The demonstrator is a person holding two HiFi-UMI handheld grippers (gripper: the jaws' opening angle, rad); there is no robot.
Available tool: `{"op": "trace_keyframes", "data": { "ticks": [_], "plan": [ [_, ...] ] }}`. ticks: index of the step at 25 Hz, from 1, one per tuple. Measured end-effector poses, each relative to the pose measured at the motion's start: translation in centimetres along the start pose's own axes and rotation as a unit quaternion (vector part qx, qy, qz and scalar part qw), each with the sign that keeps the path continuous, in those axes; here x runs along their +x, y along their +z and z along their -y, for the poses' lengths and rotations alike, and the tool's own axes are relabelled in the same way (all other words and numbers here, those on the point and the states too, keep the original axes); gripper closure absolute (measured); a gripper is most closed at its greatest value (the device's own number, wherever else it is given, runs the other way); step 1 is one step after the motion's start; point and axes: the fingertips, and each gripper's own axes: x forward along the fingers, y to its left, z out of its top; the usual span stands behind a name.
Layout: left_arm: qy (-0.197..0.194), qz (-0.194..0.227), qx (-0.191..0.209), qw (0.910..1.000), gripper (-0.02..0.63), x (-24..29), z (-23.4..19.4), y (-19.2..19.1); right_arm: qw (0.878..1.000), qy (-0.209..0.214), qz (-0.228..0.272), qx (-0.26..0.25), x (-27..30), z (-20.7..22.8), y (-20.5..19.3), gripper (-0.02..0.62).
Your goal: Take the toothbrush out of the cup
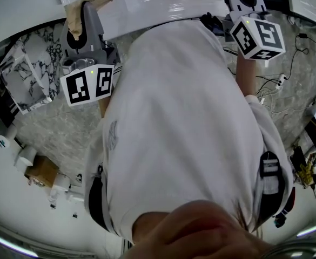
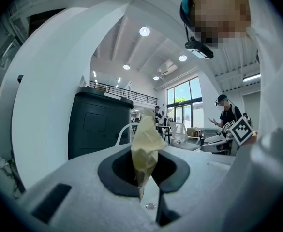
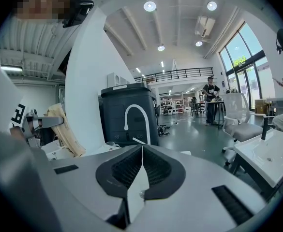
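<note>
I can't find the toothbrush or the cup in any view, so I can't judge direction or the nearer hand. The left gripper (image 2: 145, 174) has its fingers pinched on tan paper (image 2: 145, 141). The right gripper (image 3: 141, 164) has its fingers closed and empty.

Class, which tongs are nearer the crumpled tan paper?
Left. The left tongs are shut on the crumpled tan paper; the right tongs are shut, empty and apart from it.
</note>
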Motion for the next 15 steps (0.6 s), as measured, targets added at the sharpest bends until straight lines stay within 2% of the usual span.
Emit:
{"op": "trace_keyframes", "data": {
  "ticks": [8,15],
  "plan": [
    [-0.014,0.011,-0.002,0.9998,0.568,0.2,1.0,0.7,1.000,-0.002,0.005,0.000,-0.5,-0.2,0.0,0.580],
    [-0.012,0.021,-0.004,0.9997,0.568,0.0,1.0,1.4,1.000,-0.004,-0.001,-0.001,-0.8,-0.1,-0.3,0.580]
  ]
}}
